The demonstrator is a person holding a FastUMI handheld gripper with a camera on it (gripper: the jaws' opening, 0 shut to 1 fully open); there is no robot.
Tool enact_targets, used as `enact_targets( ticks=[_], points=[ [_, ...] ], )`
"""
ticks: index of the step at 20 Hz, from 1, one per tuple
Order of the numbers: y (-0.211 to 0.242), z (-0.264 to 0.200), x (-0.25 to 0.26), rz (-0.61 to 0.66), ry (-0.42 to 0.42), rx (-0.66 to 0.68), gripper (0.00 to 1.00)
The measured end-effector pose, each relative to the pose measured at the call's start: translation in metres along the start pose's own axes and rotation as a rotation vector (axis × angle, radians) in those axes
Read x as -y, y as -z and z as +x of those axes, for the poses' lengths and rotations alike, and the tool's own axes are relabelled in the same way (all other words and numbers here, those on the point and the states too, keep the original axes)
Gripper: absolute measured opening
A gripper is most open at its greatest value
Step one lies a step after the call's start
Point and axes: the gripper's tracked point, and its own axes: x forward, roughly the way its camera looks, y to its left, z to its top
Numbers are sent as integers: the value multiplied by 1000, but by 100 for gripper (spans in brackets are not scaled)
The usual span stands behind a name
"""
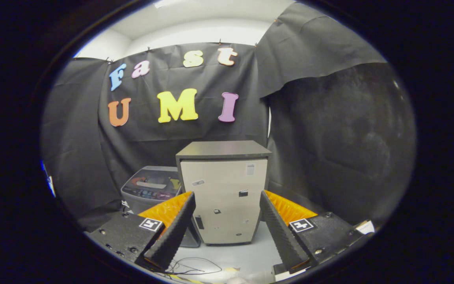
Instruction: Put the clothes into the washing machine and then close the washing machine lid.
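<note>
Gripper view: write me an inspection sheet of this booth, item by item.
Surface: pale floor, bare just ahead of the fingers.
Job's things: washer, grey, lid down, standing left of the cabinet and touching or nearly touching it; clothes: nothing seen.
Clutter: cabinet, beige with a dark top, a few small stickers on its front, standing beyond the fingers.
Grippers: hand-held gripper, fingers spread wide, nothing between them.
Cables: thin dark wires looped on the floor by the left finger.
Surroundings: black cloth wall behind and to both sides; white ceiling above it.
</note>
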Motion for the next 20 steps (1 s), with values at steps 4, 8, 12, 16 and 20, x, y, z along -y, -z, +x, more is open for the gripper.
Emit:
enact_targets(
  ticks=[4, 8, 12, 16, 20],
  points=[
    [3, -6, 6, -19, 9, -6, 100],
    [9, -8, 10, -23, 8, -23, 100],
    [9, -9, 11, -32, -5, -24, 100],
    [5, -8, 11, -27, -19, -19, 100],
    [2, -9, 11, -37, -34, -17, 100]
  ],
)
